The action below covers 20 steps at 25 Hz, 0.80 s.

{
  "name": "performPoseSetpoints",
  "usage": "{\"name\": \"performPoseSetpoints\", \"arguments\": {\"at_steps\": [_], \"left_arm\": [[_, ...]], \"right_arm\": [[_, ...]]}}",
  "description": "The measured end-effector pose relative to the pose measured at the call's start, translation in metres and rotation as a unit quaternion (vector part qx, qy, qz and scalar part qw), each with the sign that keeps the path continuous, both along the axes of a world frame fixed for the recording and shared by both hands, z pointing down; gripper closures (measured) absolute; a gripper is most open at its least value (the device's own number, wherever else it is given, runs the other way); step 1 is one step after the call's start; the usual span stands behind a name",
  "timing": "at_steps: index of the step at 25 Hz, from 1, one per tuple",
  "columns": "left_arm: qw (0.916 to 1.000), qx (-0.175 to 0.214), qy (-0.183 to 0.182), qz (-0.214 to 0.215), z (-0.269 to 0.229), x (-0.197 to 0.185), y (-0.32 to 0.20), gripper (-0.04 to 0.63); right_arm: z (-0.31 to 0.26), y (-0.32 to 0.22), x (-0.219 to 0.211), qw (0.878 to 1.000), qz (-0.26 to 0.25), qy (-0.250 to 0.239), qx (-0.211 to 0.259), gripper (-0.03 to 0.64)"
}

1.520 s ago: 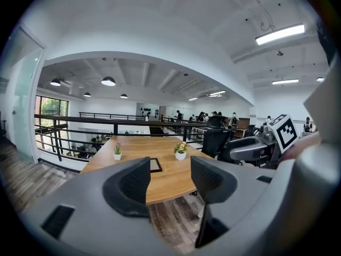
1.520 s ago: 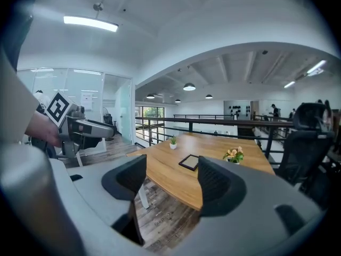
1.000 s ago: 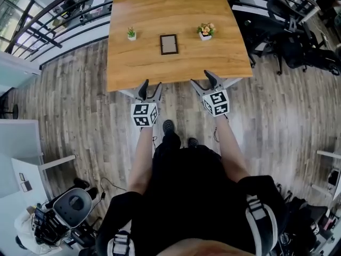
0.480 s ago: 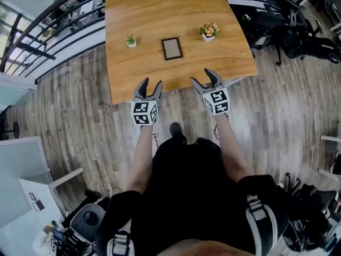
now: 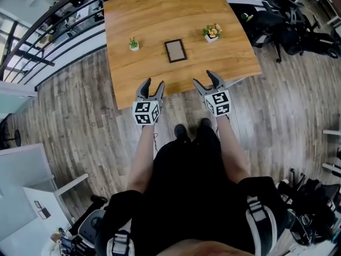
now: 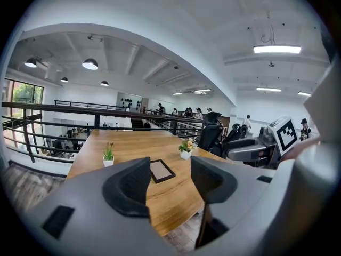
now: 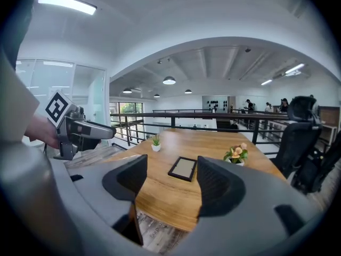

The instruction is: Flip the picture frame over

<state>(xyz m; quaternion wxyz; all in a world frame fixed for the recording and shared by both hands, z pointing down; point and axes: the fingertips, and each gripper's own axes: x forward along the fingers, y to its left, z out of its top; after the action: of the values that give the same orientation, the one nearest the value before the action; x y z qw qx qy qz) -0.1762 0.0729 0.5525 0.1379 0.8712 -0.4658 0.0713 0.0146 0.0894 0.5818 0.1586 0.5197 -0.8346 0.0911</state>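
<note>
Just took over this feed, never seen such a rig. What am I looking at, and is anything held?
A person holds a two-jaw gripper in each hand. The overhead picture comes from a head camera; the other two from cameras riding on each gripper. On the wooden table a picture frame lies flat between a small green plant and a potted flower. The left gripper and right gripper hover at the near table edge, jaws apart, holding nothing.
</note>
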Motion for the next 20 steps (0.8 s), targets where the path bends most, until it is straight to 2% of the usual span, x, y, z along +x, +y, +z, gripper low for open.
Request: {"name": "performPoseSetpoints", "arguments": {"at_steps": [11, 15, 20], "left_arm": [[0.9998, -0.015, 0.004, -0.015, 0.012, 0.001, -0.012, 0.357], [0.9990, -0.022, 0.001, -0.039, 0.013, -0.002, -0.029, 0.357], [0.9984, -0.033, -0.007, -0.046, 0.020, 0.011, -0.062, 0.357]], "right_arm": [[0.015, -0.012, 0.005, 1.000, -0.007, -0.007, -0.012, 0.314], [0.017, -0.034, 0.012, 1.000, -0.014, -0.012, -0.016, 0.316], [0.024, -0.079, 0.016, 0.999, -0.034, -0.016, -0.028, 0.318]]}}
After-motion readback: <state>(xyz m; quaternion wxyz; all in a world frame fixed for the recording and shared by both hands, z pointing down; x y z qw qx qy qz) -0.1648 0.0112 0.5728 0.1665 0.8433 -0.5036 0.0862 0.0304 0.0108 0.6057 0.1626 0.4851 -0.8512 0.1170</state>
